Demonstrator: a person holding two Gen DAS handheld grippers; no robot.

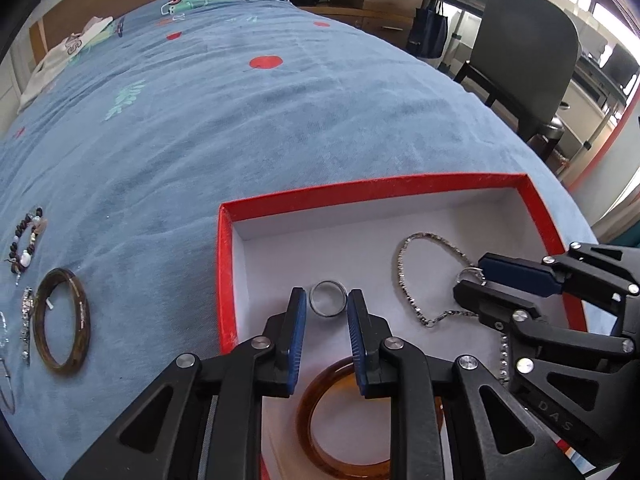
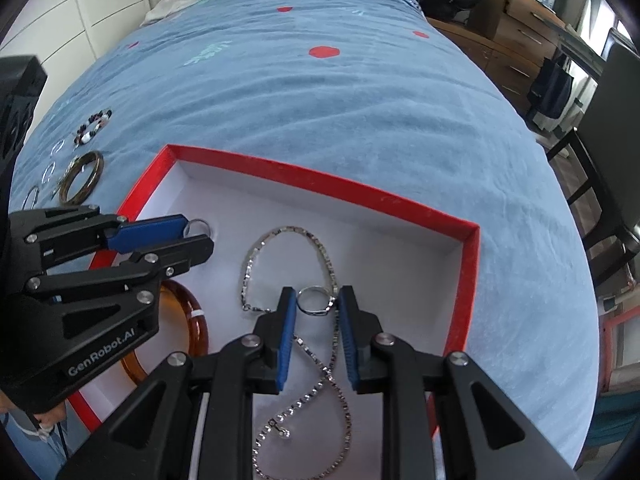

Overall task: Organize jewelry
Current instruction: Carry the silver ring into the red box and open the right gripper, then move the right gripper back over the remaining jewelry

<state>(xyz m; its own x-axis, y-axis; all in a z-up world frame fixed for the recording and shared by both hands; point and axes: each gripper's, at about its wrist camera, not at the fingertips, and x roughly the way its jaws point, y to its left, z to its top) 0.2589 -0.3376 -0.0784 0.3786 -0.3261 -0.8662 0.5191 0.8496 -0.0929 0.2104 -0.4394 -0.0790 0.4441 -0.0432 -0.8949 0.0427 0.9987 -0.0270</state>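
A red box with a white floor (image 1: 226, 264) (image 2: 464, 280) lies on the blue bed. In it are a silver band ring (image 1: 329, 298) (image 2: 199, 225), a thin silver ring (image 2: 316, 300) (image 1: 471, 276), a silver chain (image 1: 404, 268) (image 2: 256, 256), a rhinestone chain (image 2: 320, 384) and an amber bangle (image 1: 320, 412) (image 2: 196, 320). My left gripper (image 1: 327, 304) (image 2: 200, 236) is open around the band ring, jaws either side. My right gripper (image 2: 317, 300) (image 1: 470, 280) is open around the thin ring.
On the bedspread left of the box lie a dark brown bangle (image 1: 60, 320) (image 2: 82, 178), a beaded bracelet (image 1: 26, 240) (image 2: 92, 126), a sparkly chain (image 1: 26, 320) and small hoops (image 2: 50, 170). A dark chair (image 1: 528, 52) and wooden drawers (image 2: 516, 20) stand beside the bed.
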